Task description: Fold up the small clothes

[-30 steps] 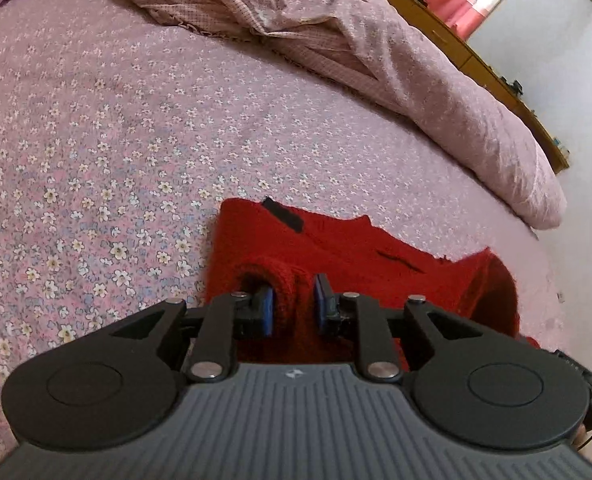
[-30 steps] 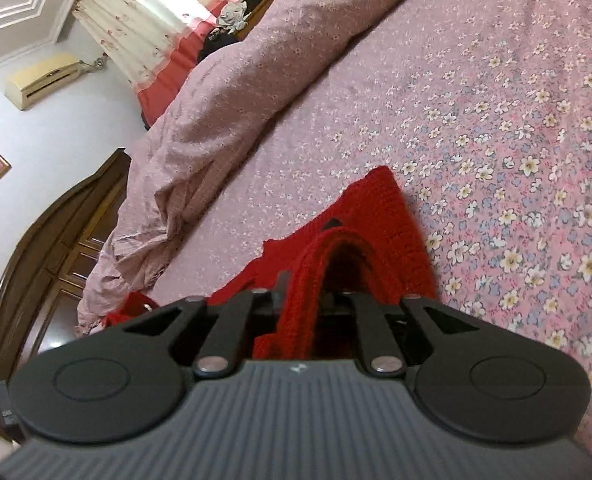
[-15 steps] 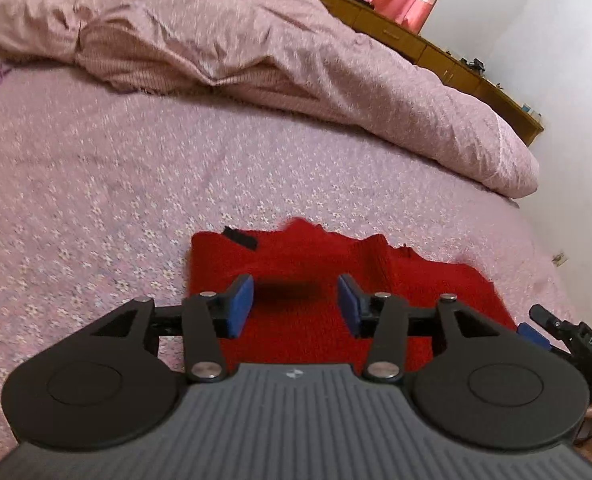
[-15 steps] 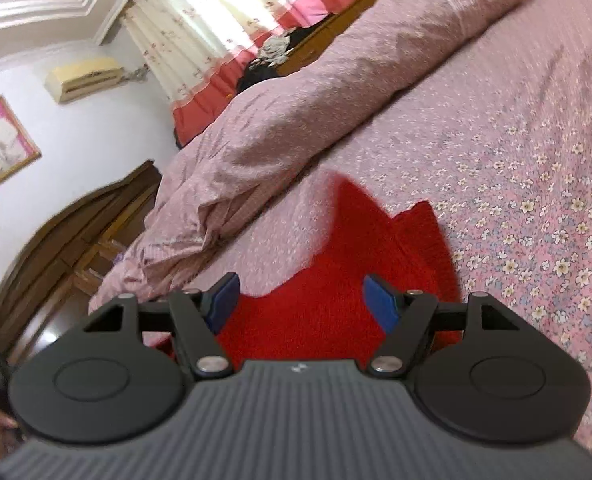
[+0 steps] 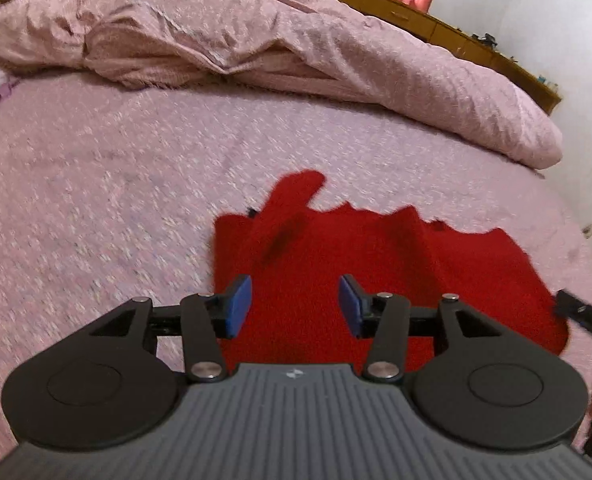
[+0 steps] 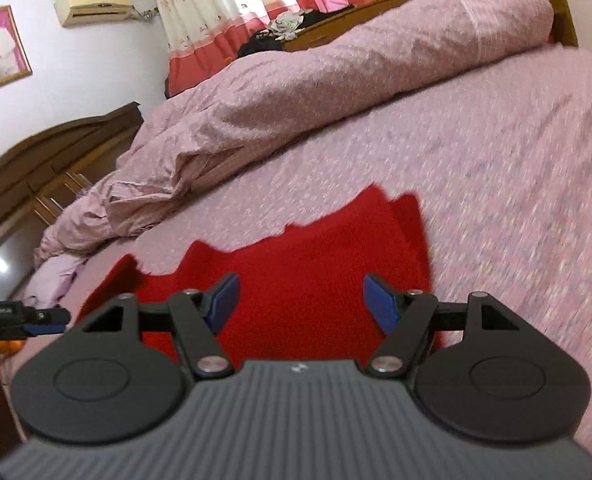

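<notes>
Two grippers hover above one red knitted garment (image 5: pixel 376 272), each with its jaws parted and nothing between them. The left gripper (image 5: pixel 295 306) shows blue pads standing clear of the wool, and the right gripper (image 6: pixel 301 302) stands wider, also empty. That reads as a release: the knit lies on its own on the bed (image 5: pixel 96 208), near its front edge, spread fairly flat, so the fold it carries needs no holding.

A sleeve-like flap (image 5: pixel 292 200) lies over the left part of the garment and pokes past its far edge; from the right wrist view the right side (image 6: pixel 408 232) looks doubled over in layers. Motion blur hides the stitches, so how neat the folds are cannot be told.

The heaped pink quilt (image 5: pixel 296 52) lies along the far side of the bed, well apart from the garment, leaving bare flowered sheet for working. Probably another fold is due, since the piece is wide.
</notes>
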Available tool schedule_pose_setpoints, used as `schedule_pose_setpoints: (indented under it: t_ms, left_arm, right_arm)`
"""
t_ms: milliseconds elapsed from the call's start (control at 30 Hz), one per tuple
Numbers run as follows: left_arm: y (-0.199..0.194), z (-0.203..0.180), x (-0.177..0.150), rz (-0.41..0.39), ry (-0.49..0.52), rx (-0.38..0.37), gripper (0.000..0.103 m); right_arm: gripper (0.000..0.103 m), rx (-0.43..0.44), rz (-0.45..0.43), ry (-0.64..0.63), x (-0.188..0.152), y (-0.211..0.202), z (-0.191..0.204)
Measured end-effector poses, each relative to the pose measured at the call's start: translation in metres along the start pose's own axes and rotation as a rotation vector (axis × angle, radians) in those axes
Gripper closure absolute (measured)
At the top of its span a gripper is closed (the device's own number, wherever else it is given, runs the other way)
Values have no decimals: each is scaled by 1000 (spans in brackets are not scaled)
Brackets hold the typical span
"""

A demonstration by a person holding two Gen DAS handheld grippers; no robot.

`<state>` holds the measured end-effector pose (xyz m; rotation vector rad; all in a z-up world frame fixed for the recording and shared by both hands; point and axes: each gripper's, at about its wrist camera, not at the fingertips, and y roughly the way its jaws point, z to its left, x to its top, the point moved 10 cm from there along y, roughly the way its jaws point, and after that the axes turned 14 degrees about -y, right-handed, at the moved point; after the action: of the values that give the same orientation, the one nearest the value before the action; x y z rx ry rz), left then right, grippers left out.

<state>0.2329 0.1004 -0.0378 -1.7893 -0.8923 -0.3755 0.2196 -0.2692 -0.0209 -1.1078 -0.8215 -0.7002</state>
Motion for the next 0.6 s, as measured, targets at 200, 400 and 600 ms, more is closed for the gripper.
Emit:
schedule_pose_setpoints:
  t_ms: [200,400,600]
  left_arm:
    - [20,-1,23,-23,41,33,48]
    - [48,-8,31,-19,69,46,47]
    - [80,-6,31,5,96,83,47]
  right_arm:
    - [31,-71,31,-58,23,23,-23]
    - [32,-114,85,-134,30,60,-34]
    - [32,-142,152,-201,25,97,-41]
